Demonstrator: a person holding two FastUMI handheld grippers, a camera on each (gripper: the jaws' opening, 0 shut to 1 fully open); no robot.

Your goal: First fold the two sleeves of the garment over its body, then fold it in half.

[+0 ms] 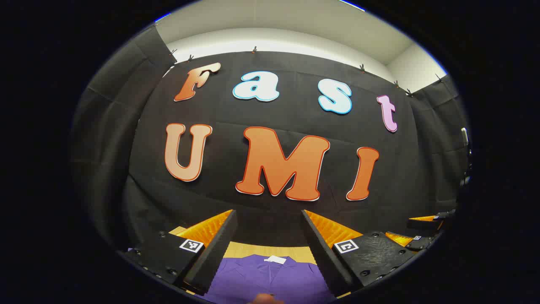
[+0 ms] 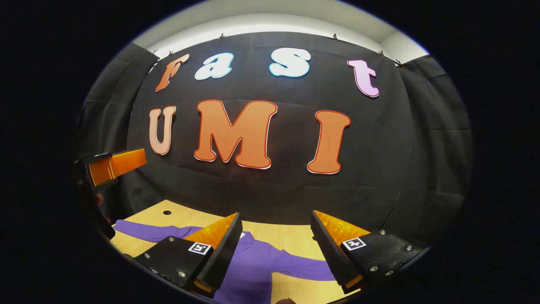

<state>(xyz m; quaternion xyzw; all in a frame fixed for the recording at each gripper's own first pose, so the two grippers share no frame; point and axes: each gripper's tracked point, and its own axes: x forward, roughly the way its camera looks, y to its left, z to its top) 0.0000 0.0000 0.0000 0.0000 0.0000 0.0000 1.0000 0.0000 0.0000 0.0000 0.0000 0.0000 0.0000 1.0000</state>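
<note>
Both grippers (image 1: 268, 219) (image 2: 276, 221) gape wide, empty — purple garment (image 2: 257, 261) flat on wooden table (image 2: 295, 238) below.

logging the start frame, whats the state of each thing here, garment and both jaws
purple garment: lying flat on the wooden table, sleeves spread out to the sides, not yet folded
left gripper: jaws open, held above the garment, holding nothing
right gripper: jaws open, held above the garment, holding nothing
</note>
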